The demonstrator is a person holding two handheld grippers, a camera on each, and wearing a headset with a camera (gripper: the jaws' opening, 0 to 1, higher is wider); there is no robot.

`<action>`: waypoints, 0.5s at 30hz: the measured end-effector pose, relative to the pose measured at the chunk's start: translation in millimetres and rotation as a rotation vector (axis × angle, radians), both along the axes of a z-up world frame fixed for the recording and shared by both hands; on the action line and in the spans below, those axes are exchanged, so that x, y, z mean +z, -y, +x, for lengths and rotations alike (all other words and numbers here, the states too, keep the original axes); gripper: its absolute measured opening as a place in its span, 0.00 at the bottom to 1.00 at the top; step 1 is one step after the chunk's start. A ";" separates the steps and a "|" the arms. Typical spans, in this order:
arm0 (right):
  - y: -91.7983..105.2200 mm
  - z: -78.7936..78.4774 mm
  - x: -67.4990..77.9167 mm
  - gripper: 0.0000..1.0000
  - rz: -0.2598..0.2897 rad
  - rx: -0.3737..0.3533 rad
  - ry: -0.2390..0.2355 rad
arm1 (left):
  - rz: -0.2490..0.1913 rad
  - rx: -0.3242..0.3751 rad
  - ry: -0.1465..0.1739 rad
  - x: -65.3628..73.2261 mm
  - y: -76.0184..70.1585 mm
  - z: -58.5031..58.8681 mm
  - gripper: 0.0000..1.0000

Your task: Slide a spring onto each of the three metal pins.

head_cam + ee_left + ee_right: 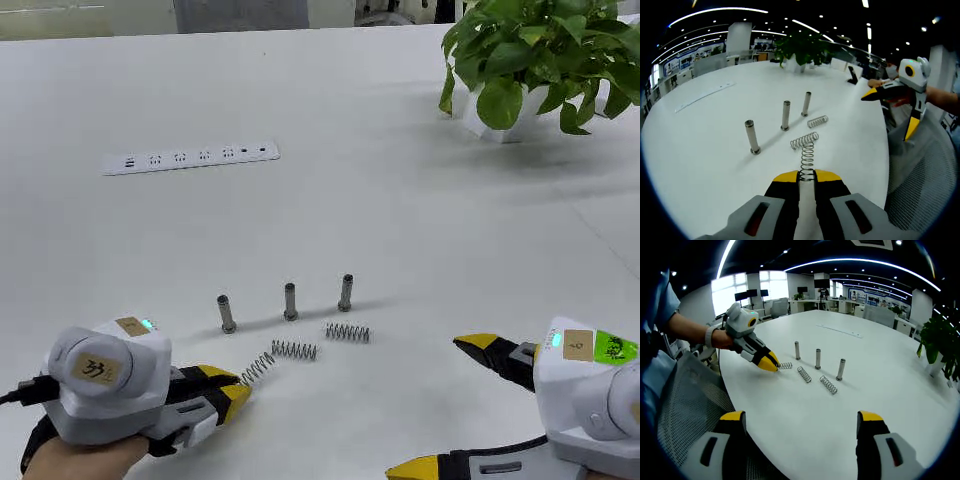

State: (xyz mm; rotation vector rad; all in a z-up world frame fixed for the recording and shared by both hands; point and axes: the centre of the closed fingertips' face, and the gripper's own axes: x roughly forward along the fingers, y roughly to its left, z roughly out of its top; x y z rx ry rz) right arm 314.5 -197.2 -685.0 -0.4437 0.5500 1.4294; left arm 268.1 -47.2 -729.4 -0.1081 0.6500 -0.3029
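Note:
Three metal pins stand upright in a row on the white table: left pin (226,313), middle pin (290,301), right pin (346,292). Just in front of them lie two loose springs (294,350) (347,331). My left gripper (238,390) is shut on the end of a third spring (257,367), which sticks out toward the pins; in the left gripper view that spring (807,156) rises from between the yellow tips. My right gripper (445,405) is open at the lower right, apart from the pins, with nothing between its jaws.
A white power strip (190,157) lies further back on the left. A potted green plant (535,60) stands at the back right. The table's near edge runs close below both grippers.

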 end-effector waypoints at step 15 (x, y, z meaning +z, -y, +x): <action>-22.1 -14.1 10.3 0.74 0.027 0.085 -0.069 | -0.105 -0.102 0.123 41.4 43.4 -14.3 0.10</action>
